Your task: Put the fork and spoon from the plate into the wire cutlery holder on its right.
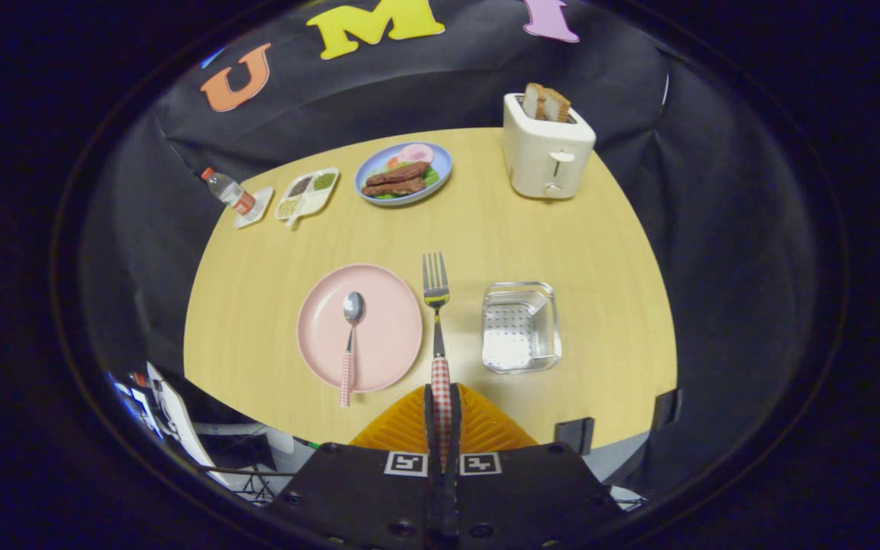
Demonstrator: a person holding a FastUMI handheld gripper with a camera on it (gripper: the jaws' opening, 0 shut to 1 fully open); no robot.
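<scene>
Checked fork handle clamped in hand-held gripper beside plate.

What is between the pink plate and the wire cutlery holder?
In the gripper view, the fork, held by its handle in the shut gripper, between plate and holder.

Gripper: we've got both fingers clamped on the fork handle, tines ahead.
Spoon: lying on our pink plate.
Wire cutlery holder: right of fork.
</scene>
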